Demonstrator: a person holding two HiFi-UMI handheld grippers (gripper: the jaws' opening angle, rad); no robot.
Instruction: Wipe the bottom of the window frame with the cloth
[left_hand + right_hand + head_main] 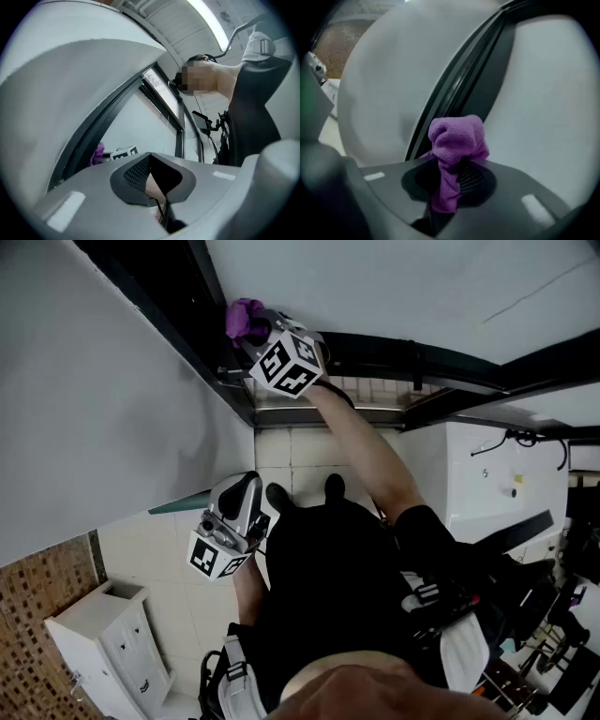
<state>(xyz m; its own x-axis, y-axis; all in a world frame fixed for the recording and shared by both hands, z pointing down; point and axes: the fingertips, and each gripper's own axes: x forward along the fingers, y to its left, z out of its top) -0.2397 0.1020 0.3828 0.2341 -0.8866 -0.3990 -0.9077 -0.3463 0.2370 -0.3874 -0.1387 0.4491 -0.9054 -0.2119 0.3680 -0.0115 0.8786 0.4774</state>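
Observation:
A purple cloth (pixel 245 319) is bunched against the dark window frame (pixel 208 345), and my right gripper (pixel 253 332) is shut on it. The right gripper view has the cloth (pixel 455 138) bulging out above the closed jaws of the right gripper (pixel 450 183), with the frame's dark bars (pixel 461 86) running diagonally just behind. My left gripper (pixel 246 497) hangs lower, near the person's body and away from the frame. Its jaws in the left gripper view (pixel 154 185) are shut with nothing held. That view also catches the cloth (pixel 98 153) far off by the frame (pixel 91 136).
White wall panels flank the frame. Below are pale floor tiles (pixel 300 454), the person's shoes (pixel 278 496), a white cabinet (pixel 108 638) by a brown mosaic wall (pixel 37 610), and a white unit (pixel 492 488) with dark equipment (pixel 544 615) at the right.

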